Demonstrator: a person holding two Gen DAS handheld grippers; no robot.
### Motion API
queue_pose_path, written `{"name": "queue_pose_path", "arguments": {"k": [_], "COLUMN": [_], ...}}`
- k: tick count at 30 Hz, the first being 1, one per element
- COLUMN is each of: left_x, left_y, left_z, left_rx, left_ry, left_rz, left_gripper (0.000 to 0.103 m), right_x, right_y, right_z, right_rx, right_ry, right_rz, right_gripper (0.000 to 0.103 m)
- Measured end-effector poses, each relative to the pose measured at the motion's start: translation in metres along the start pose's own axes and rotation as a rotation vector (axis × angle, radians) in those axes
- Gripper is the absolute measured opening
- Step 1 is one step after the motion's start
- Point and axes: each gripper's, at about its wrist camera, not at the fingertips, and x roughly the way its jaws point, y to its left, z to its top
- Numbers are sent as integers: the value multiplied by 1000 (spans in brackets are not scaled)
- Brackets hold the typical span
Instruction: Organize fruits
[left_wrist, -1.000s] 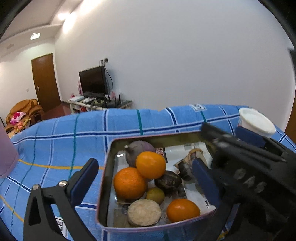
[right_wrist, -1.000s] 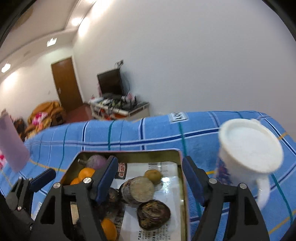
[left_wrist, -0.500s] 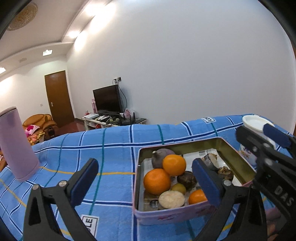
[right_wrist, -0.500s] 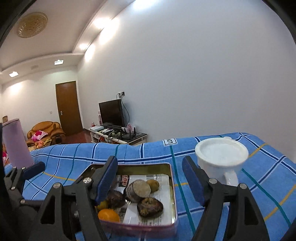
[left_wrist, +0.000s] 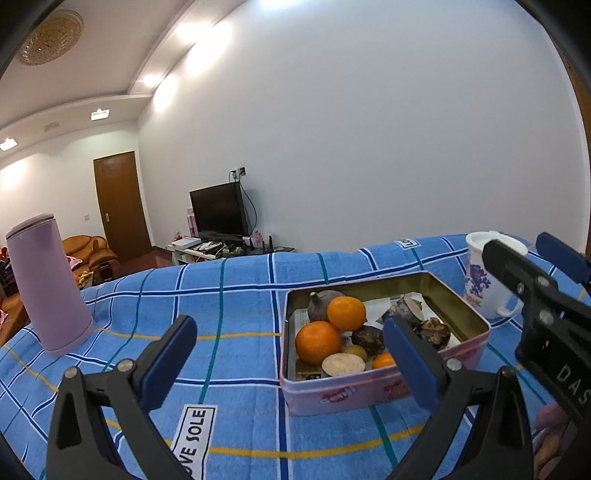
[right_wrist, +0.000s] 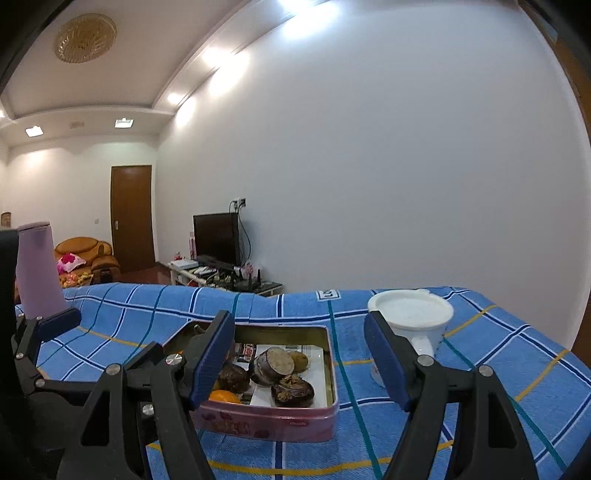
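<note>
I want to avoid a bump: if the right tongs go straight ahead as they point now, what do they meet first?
Probably the far right corner of the pink rectangular metal tin, or the blue checked cloth just beyond it; depth is unclear. The right tongs are open and empty.

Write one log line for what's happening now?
left gripper: open, empty | right gripper: open, empty | fruits in tin | mug beside tin

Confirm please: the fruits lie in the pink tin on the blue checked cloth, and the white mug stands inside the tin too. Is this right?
Not quite. The white mug stands outside the pink tin, beside it on the blue checked cloth, as the right wrist view shows. The fruits do lie in the tin.
</note>
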Motion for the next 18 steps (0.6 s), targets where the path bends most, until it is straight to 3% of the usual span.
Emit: {"name": "queue_pose_path", "arguments": {"k": [9,18], "left_x": [-7,-3], "left_y": [2,2], "left_z": [-2,-2], "left_rx": [-2,-8], "left_ry": [-12,5], "left_rz": [3,14], "left_gripper": [103,103], "right_x": [-14,-11], "right_y": [3,-1], "right_z": [1,0], "right_rx": [-18,1], "right_ry": [-54,-37], "right_rz": [-8,-7], "right_gripper": [80,80]}}
